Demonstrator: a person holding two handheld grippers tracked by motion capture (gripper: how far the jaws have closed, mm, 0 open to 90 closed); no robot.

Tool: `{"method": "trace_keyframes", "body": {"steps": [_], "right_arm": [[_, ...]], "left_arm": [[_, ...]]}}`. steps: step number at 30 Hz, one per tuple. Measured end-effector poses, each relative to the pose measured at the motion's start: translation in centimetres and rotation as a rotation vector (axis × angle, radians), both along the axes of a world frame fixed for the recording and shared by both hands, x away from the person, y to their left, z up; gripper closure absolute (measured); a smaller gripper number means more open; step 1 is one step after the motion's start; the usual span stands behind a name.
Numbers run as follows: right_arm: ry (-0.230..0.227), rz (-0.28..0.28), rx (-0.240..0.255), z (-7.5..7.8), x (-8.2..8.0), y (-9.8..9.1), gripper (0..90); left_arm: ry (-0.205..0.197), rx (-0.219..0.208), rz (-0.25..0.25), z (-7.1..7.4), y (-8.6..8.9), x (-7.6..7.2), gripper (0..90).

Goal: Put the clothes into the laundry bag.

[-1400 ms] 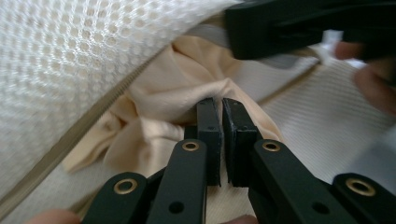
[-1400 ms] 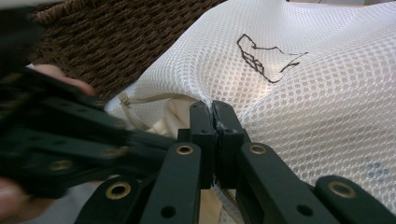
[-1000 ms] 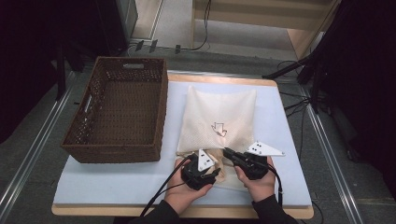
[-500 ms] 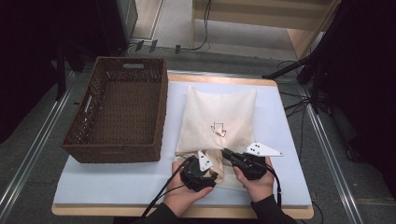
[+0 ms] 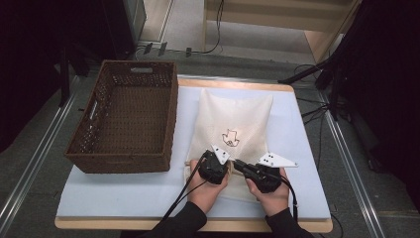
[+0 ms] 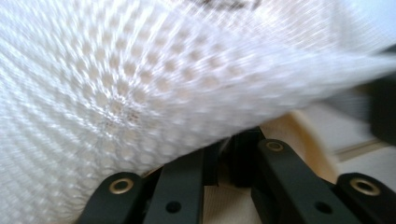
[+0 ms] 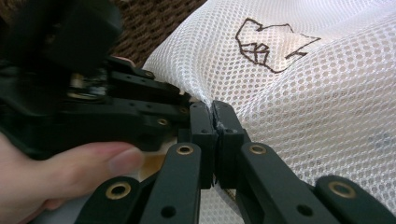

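On pale blue table [image 5: 124,193] | mesh bag [image 5: 237,119], wicker basket [image 5: 126,119]

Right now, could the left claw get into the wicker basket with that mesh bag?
Probably yes. The wicker basket sits open-topped just left of the left claw, with nothing between them. But the mesh bag is also pinched by the right claw, so both must move together.

Beyond the tongs, past the far edge of the pale blue mat [image 5: 124,191] on the light wooden table [image 5: 237,84], a grey floor [image 5: 183,25] carries trailing black cables [image 5: 210,47] and a pale wooden cabinet [image 5: 282,15]. Left and right of the tongs, grey metal rails [image 5: 34,163] flank the table, with dark black drapes [image 5: 386,74] beyond.
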State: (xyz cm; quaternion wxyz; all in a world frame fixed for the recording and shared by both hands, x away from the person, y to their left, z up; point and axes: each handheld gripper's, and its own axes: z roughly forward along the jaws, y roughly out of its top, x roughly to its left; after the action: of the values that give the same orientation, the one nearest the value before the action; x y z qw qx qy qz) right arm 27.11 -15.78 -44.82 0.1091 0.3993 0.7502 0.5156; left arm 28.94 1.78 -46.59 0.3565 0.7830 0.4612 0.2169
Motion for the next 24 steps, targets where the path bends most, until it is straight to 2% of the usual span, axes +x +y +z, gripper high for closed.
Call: {"method": "trace_keyframes", "body": {"steps": [2,3,4,6,7,9,10,11,13,15,16,20,21,23,24], "right_arm": [[-0.005,-0.002,-0.004,-0.1,0.1,-0.1,88.5],[-0.005,-0.002,-0.004,-0.1,0.1,-0.1,88.5],[-0.002,-0.005,0.002,-0.1,0.1,-0.2,88.5],[-0.001,-0.008,0.004,0.0,0.2,-0.3,88.5],[-0.005,-0.013,0.006,0.0,0.3,-0.4,88.5],[-0.008,-0.015,0.005,0.1,0.3,-0.6,88.4],[-0.008,-0.015,0.005,0.1,0.3,-0.6,88.4],[-0.009,-0.021,0.012,0.2,0.3,-0.7,88.5],[-0.008,-0.026,0.013,0.3,0.3,-0.8,88.4],[-0.004,-0.027,0.017,0.2,0.4,-0.8,88.4],[-0.004,-0.027,0.013,0.2,0.5,-0.8,88.4],[-0.006,-0.022,0.01,0.2,0.5,-0.5,88.5],[-0.003,-0.023,0.011,0.2,0.4,-0.5,88.5],[-0.003,-0.022,0.007,0.1,0.4,-0.4,88.5],[-0.002,-0.021,0.007,0.1,0.4,-0.4,88.4]], "left_arm": [[-0.004,-0.011,-0.039,0.3,0.3,-0.5,73.3],[-0.004,-0.011,-0.039,0.3,0.3,-0.5,67.5],[-0.011,-0.013,-0.062,0.7,0.9,-1.1,62.9],[-0.009,-0.024,-0.072,1.0,1.3,-1.4,57.1],[-0.003,-0.045,-0.095,1.4,2.2,-2.0,54.5],[0.025,-0.058,-0.118,1.6,3.1,-2.7,53.3],[0.025,-0.058,-0.118,1.6,3.1,-2.7,52.2],[0.049,-0.054,-0.143,1.6,3.9,-3.5,51.4],[0.076,-0.035,-0.162,1.2,4.3,-4.2,48.7],[0.083,-0.035,-0.169,1.0,4.4,-4.4,46.1],[0.098,-0.001,-0.183,0.5,4.2,-4.6,44.6],[0.105,0.016,-0.188,-0.1,3.4,-4.5,46.7],[0.094,0.047,-0.183,-0.2,2.9,-4.5,48.9],[0.063,0.094,-0.184,-0.1,1.8,-4.4,58.2],[0.063,0.094,-0.184,-0.1,1.8,-4.4,64.9]]}}
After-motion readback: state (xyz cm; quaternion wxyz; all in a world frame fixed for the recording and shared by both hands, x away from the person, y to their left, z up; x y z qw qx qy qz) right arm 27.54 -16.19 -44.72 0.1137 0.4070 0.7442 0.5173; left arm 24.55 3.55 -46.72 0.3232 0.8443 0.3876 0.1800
